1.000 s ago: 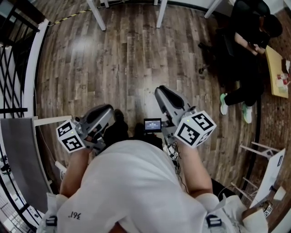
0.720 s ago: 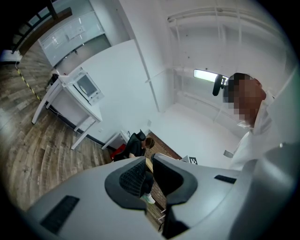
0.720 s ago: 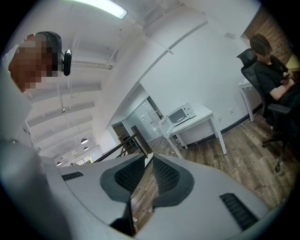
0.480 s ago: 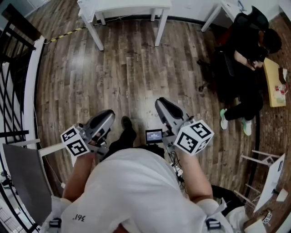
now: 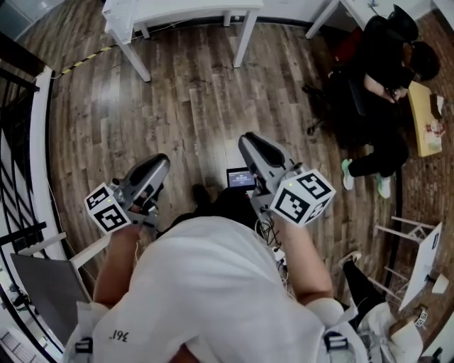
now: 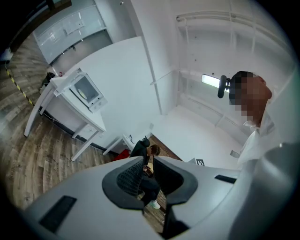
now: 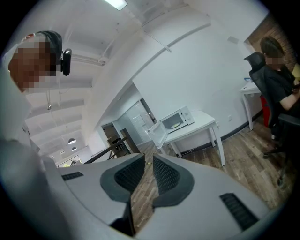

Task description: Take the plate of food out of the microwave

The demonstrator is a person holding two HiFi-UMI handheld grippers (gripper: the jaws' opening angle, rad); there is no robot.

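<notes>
Wooden floor (image 5: 191, 92); only gripper views show the open microwave (image 7: 176, 119) on its surface (image 7: 202, 122). My left hand-held gripper (image 6: 149, 164) and right hand-held gripper (image 7: 148, 161) are slightly parted, empty.

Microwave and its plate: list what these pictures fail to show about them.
- Plate: in the right gripper view only a small yellowish patch inside the microwave; too distant to tell the food.
- Left gripper view: the microwave is tiny and far off; its inside is unreadable.
- Head view: the microwave is cut off by the top edge; only its white table shows.
</notes>
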